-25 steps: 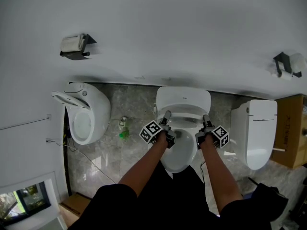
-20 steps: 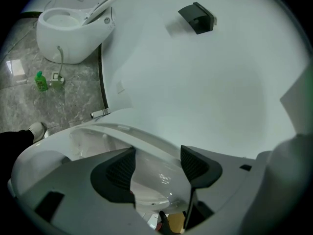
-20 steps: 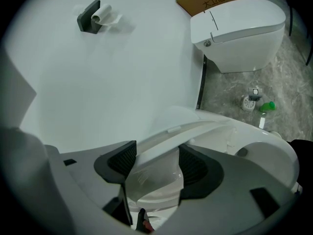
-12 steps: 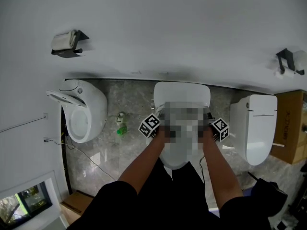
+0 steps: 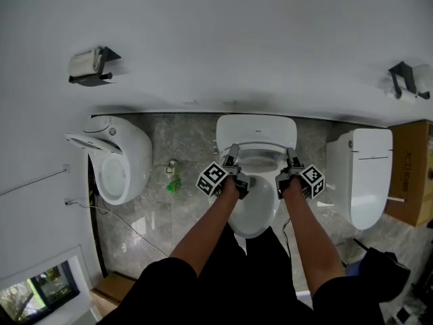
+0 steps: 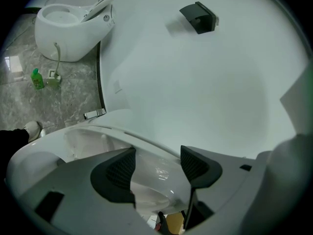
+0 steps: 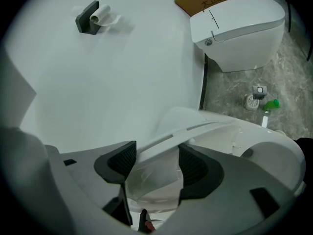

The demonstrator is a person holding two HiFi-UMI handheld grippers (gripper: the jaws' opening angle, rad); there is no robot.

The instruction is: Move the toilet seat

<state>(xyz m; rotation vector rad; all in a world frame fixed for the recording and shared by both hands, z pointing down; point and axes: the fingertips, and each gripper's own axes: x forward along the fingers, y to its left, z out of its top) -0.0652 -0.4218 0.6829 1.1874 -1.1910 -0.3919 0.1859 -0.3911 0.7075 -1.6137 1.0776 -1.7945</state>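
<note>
The middle toilet's white seat (image 5: 260, 160) lies ahead of me, with its lid (image 5: 257, 131) up against the wall. My left gripper (image 5: 233, 152) is at the seat's left side and my right gripper (image 5: 290, 155) at its right side. In the left gripper view the jaws (image 6: 156, 163) stand wide, and the seat's rim (image 6: 146, 146) runs across the gap between the pads. The right gripper view shows the same: wide jaws (image 7: 156, 160) astride the seat's edge (image 7: 195, 129). Neither pair of pads visibly presses on the seat.
A second toilet (image 5: 118, 158) with its seat raised stands to the left, and a third (image 5: 365, 175) with its lid down to the right. A green bottle (image 5: 174, 185) and a cable lie on the marble floor. Paper holders (image 5: 88, 65) (image 5: 406, 80) hang on the wall. A cardboard box (image 5: 413, 181) stands far right.
The left gripper has edged slightly forward along the seat's left side. The right gripper has kept still. Both jaws stay equally wide.
</note>
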